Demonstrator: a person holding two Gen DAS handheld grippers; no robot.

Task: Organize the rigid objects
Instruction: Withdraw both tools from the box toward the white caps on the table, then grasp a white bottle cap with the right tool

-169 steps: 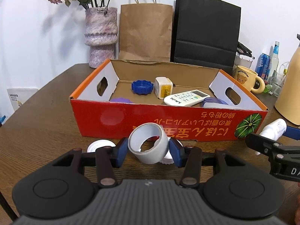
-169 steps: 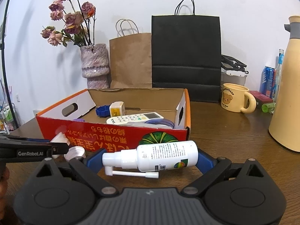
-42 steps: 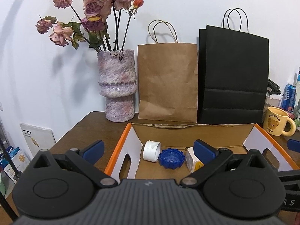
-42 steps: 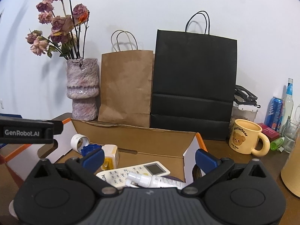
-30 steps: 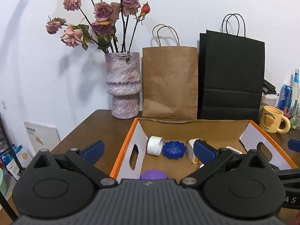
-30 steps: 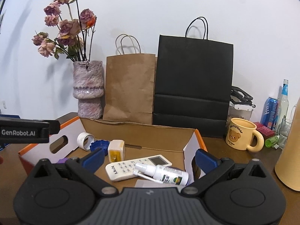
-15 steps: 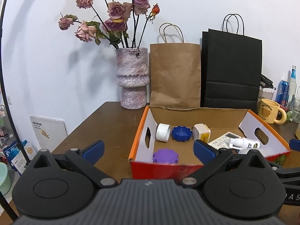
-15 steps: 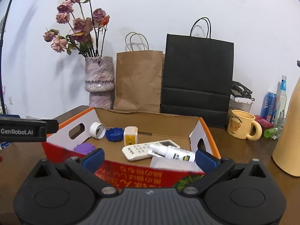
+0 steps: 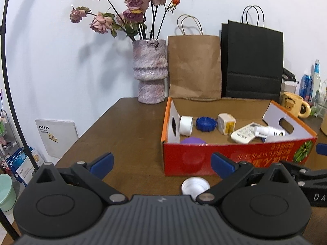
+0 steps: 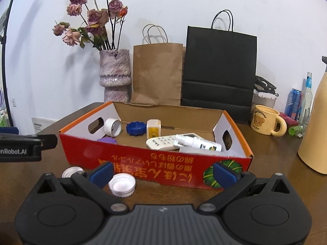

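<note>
A red cardboard box [image 9: 231, 156] [image 10: 155, 159] stands on the brown table. Inside it lie a white tape roll [image 9: 186, 125] [image 10: 112, 127], a blue lid [image 9: 206, 124] [image 10: 136, 128], a purple lid [image 9: 193, 140] [image 10: 107, 140], a small white-and-yellow device [image 9: 225, 123] [image 10: 153, 128], a white remote [image 9: 244, 135] [image 10: 163, 141] and a white spray bottle [image 9: 269, 131] [image 10: 197, 141]. Two white caps [image 10: 122, 184] [image 10: 70, 172] lie on the table before the box; one white cap [image 9: 195, 185] shows in the left wrist view. My left gripper [image 9: 161, 163] and right gripper [image 10: 163, 172] are open and hold nothing.
A vase of dried roses [image 9: 150, 71], a brown paper bag [image 9: 194, 67] and a black bag [image 9: 253, 61] stand behind the box. A yellow mug [image 10: 265, 120], bottles and a tan jug [image 10: 314, 122] crowd the right side. Bare table lies left of the box.
Both grippers have let go of the tape roll and the spray bottle, which now lie in the box. Both have drawn back and dropped low in front of the box.
</note>
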